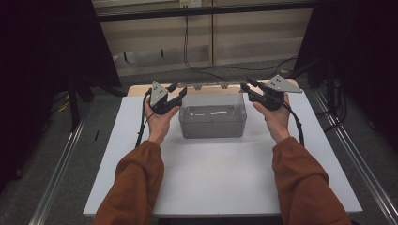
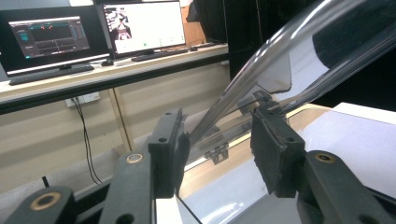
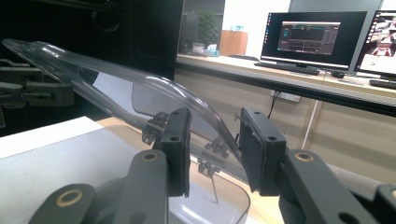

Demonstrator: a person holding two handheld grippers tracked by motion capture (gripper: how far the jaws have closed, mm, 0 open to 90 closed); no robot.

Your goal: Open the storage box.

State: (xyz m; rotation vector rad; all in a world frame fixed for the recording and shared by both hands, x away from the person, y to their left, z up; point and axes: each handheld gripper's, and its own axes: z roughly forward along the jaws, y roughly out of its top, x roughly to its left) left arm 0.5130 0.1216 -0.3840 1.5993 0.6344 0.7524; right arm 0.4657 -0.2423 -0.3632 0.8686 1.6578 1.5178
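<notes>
Item count:

- Grippers: two, the left gripper (image 1: 177, 96) and the right gripper (image 1: 247, 89), one in each hand.
- Clear box (image 1: 212, 123): one, at the far middle of the table (image 1: 220, 183).
- Clear lid (image 2: 299, 51): one, raised at a tilt.
- Lid hinges (image 3: 212, 156): at least two, on the far edge of the box.
- Monitors (image 2: 142, 27): two, side by side on the far bench.
- Orange sleeves (image 1: 136, 183): two.
</notes>
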